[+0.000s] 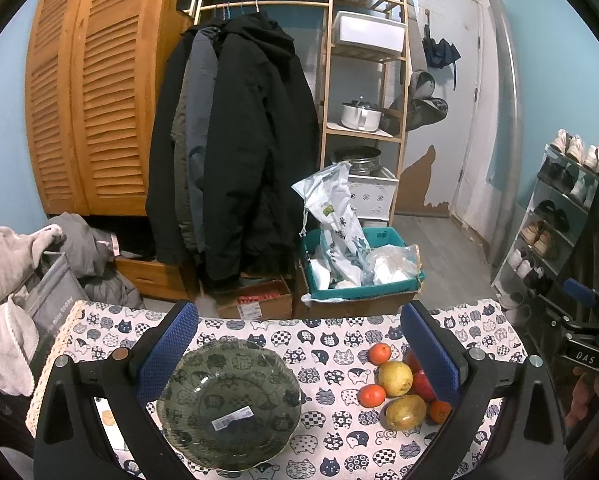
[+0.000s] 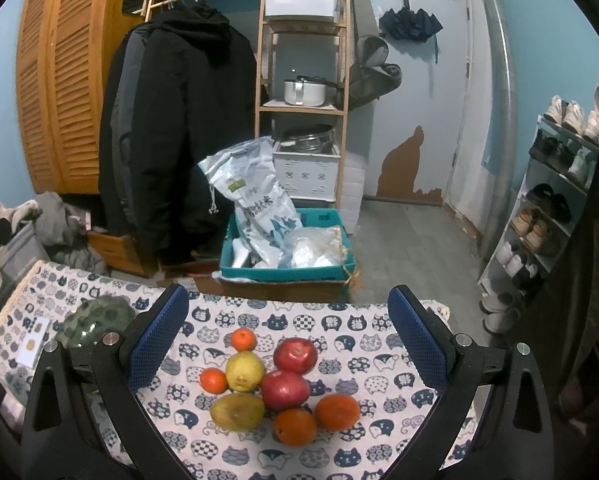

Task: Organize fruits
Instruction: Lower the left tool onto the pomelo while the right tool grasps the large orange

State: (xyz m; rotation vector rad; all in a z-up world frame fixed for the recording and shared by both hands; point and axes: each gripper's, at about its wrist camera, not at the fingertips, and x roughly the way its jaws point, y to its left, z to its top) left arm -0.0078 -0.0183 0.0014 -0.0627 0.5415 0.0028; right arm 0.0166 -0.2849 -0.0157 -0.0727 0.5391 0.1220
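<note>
A green glass bowl (image 1: 229,404) stands empty on the cat-print tablecloth (image 1: 331,344); my left gripper (image 1: 299,352) is open above it. To its right lies a cluster of fruit: a yellow pear (image 1: 395,378), a greenish mango (image 1: 405,412) and small oranges (image 1: 371,395). In the right wrist view my right gripper (image 2: 287,340) is open over the same cluster: two red apples (image 2: 285,390), the pear (image 2: 243,370), the mango (image 2: 237,411) and several oranges (image 2: 337,411). The bowl (image 2: 95,320) shows at the left, partly hidden by the left finger.
Beyond the table's far edge stand a teal crate (image 1: 359,276) with bags, a cardboard box (image 1: 255,300), hanging coats (image 1: 239,152), a wooden shelf (image 1: 363,80) and a shoe rack (image 1: 555,216). A small card (image 2: 33,344) lies on the cloth left of the bowl.
</note>
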